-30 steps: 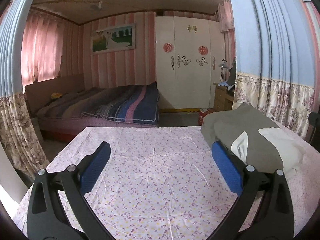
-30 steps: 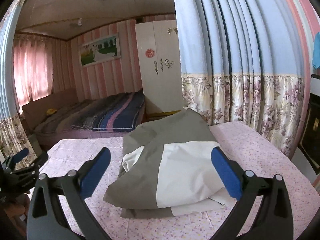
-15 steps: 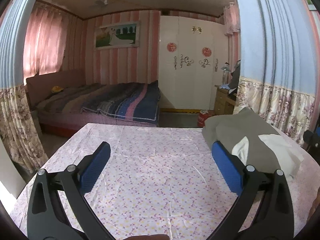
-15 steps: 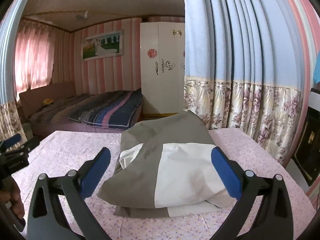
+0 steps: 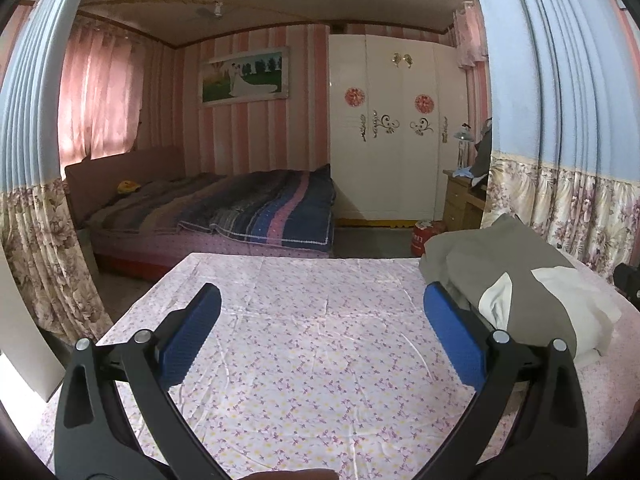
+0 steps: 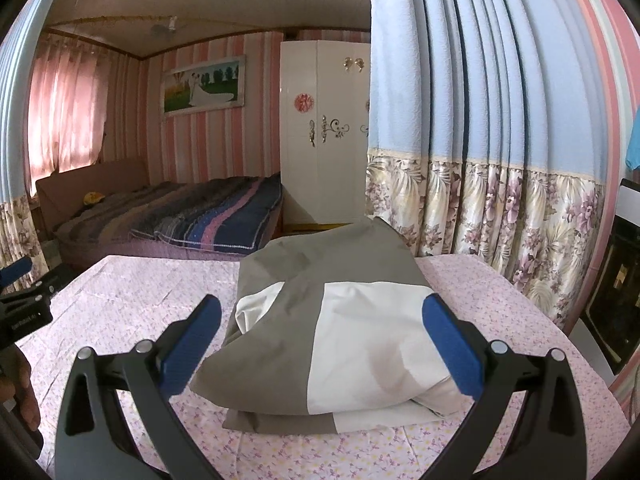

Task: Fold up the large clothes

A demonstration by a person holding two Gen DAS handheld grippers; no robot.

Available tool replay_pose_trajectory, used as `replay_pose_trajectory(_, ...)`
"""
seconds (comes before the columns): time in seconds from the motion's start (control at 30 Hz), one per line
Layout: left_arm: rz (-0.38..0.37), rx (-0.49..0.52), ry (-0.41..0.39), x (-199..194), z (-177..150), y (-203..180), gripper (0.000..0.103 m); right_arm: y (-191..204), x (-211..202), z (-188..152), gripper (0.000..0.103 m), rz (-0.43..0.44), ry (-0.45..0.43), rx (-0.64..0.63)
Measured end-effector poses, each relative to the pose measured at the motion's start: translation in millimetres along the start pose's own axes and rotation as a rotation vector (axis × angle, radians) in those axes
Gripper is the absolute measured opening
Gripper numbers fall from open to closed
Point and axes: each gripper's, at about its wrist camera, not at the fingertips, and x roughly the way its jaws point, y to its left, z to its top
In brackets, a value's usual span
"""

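Right gripper (image 6: 322, 318): 2 black arms, ribbed blue pads (image 6: 191, 336), spread wide, holding nothing, raised over the garment (image 6: 320, 320). Garment is a folded grey and white bundle, smooth cloth, puffy and pillow-like, lying on the table (image 6: 132, 292) just ahead of the pads. Table has a pink floral cover, creased in a grid.

Left gripper (image 5: 322, 318): same build, blue pads (image 5: 191, 336) wide apart, nothing held, over bare cover (image 5: 320, 340). The garment (image 5: 516, 292) sits to its right, at the table's far right side.

Beyond: striped quilt bed (image 5: 240, 208), glossy white wardrobe (image 5: 392, 140), pleated blue curtain (image 6: 500, 80) with floral hem.
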Motion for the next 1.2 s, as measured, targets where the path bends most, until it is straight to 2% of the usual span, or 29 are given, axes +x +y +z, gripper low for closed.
replay_pose_trajectory(1.2,-0.002,-0.014,-0.009,-2.2,2.6,5.5,0.100,0.3,5.6,-1.6,0.101,-0.018,0.023,-0.012)
